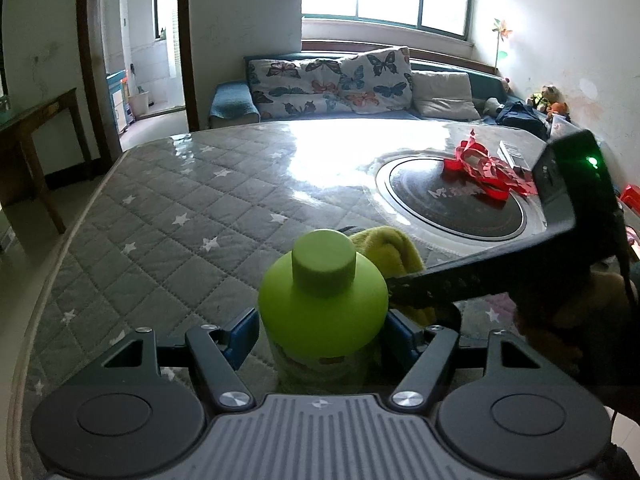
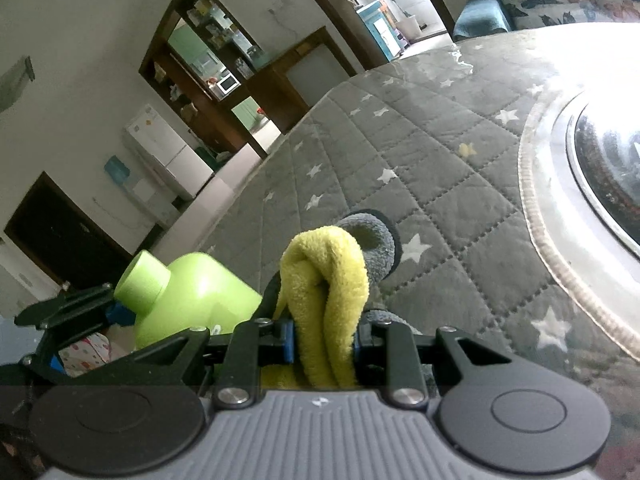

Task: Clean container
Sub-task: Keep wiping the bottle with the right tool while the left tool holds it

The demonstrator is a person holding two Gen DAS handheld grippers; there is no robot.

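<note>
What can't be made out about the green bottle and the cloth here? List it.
- Left wrist view: the green bottle has its base hidden behind the left gripper; its label is blurred.
- Left wrist view: the yellow cloth is mostly hidden by the bottle and the right gripper's dark body.
- Right wrist view: the bottle's lower half is cut off by the right gripper.

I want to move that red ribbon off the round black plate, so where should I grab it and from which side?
Grip the red ribbon at its bunched, raised middle, coming straight down from above. It lies loose and flat-edged on the round black plate, so thin strips at the edges would likely slip past the fingers, while the heaped loops give them something to close on.
</note>
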